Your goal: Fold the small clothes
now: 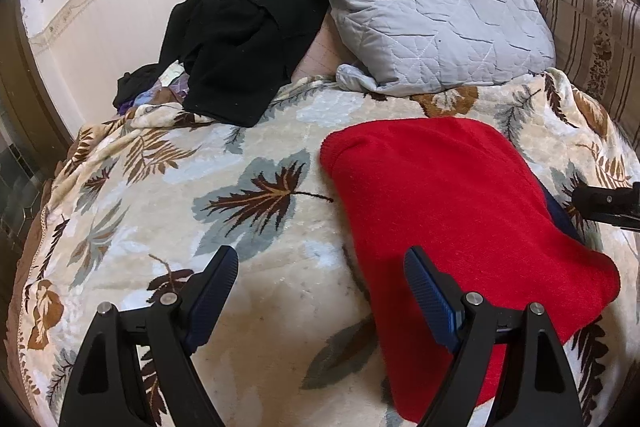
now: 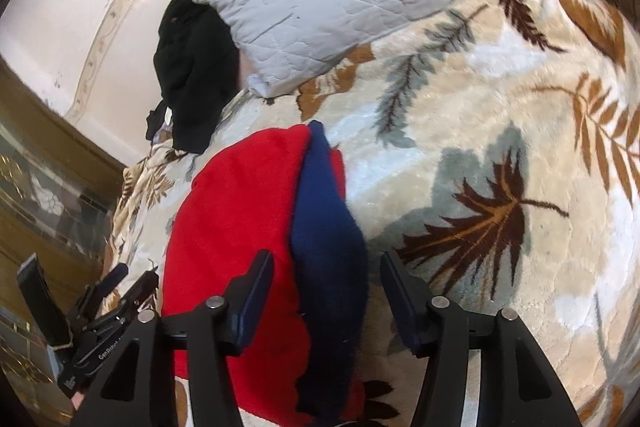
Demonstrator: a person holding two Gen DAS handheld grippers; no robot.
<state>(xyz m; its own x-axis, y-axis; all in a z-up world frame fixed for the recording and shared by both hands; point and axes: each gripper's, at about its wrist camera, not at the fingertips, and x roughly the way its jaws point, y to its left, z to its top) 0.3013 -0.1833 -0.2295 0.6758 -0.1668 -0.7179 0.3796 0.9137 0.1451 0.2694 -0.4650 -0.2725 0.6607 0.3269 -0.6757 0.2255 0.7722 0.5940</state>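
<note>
**Left wrist view: red sweater flat on the blanket**

The red sweater [image 1: 452, 211] lies on the leaf-print blanket [image 1: 256, 267], in front of the grey pillow [image 1: 424, 15]. A navy piece [image 2: 328, 251] runs along its right edge. Left gripper [image 1: 320, 267] and right gripper [image 2: 326, 275] hover over it, fingers spread wide, holding nothing. Black clothes [image 1: 240, 27] lie left of the pillow.

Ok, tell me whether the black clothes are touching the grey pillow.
Touching. The left wrist view shows the black clothes pressed against the grey pillow edge, with no gap.
</note>
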